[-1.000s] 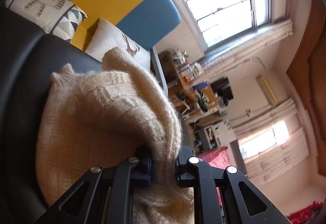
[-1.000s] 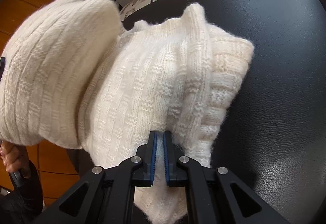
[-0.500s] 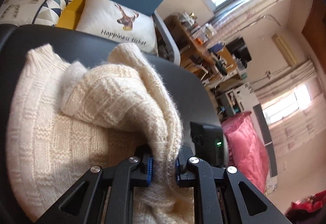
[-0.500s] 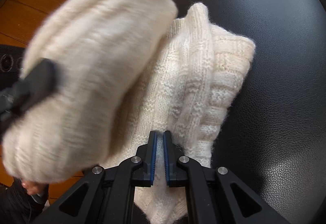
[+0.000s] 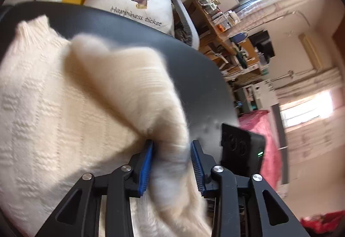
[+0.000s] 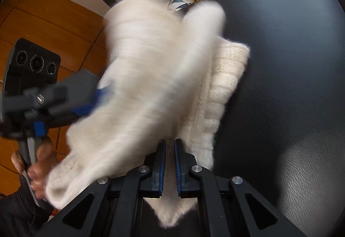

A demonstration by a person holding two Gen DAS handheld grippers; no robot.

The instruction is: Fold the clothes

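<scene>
Since a second ago my left gripper (image 5: 172, 163) has swung its fold of the cream sweater (image 5: 56, 111) down over the rest, and its blue pads now stand wider apart, the motion-blurred knit loose between them; whether they still pinch it I cannot tell. On the black leather seat (image 6: 291, 86) the sweater lies spread, its long axis running away from me towards the deer cushion (image 5: 133, 6) at the seat's far edge, ribbed end nearest that cushion. My right gripper (image 6: 170, 161) is clamped on the sweater's near edge, jaws almost together.
</scene>
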